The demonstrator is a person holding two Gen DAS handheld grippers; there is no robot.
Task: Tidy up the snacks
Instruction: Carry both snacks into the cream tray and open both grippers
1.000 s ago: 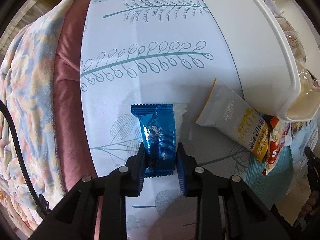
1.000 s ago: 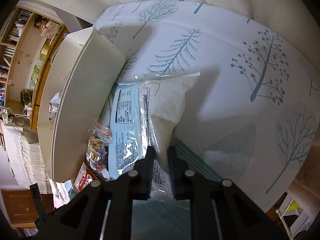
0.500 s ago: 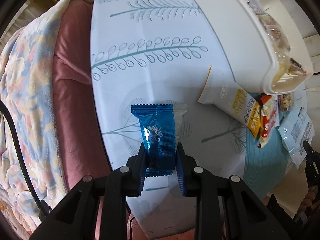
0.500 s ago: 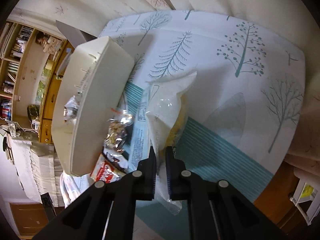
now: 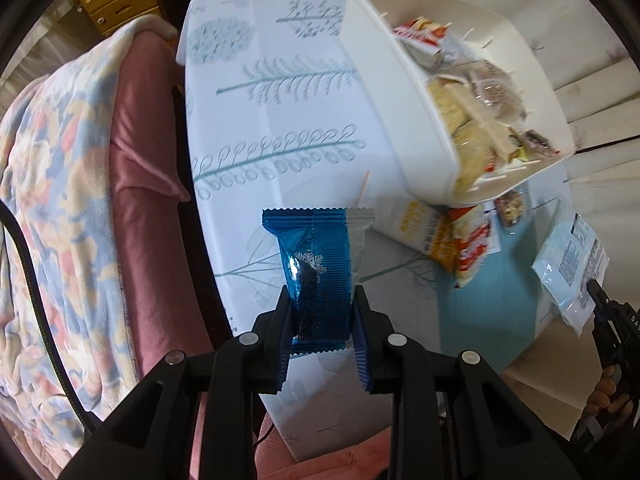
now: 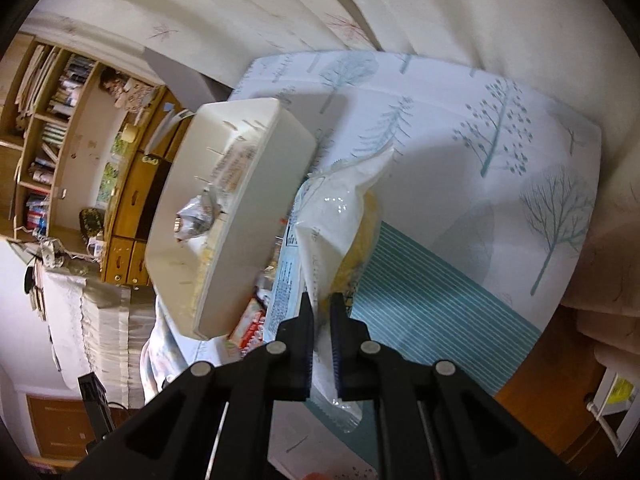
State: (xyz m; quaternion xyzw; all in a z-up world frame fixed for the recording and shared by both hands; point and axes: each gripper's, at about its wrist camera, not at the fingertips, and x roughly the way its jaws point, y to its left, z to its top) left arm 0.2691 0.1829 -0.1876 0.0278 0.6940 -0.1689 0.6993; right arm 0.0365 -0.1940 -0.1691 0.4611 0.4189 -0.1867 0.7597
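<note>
Left gripper clamped across blue wrapper, aloft over worktop. Right gripper pinching clear bag near white bin. Light, crinkly, slippery film; likely crushable inside. Best held by sealed edges.

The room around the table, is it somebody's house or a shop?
Most likely a home, perhaps a living room or bedroom. A flowery blanket lies beside the table, a wooden bookshelf is crammed with books, and curtains hang behind.
</note>
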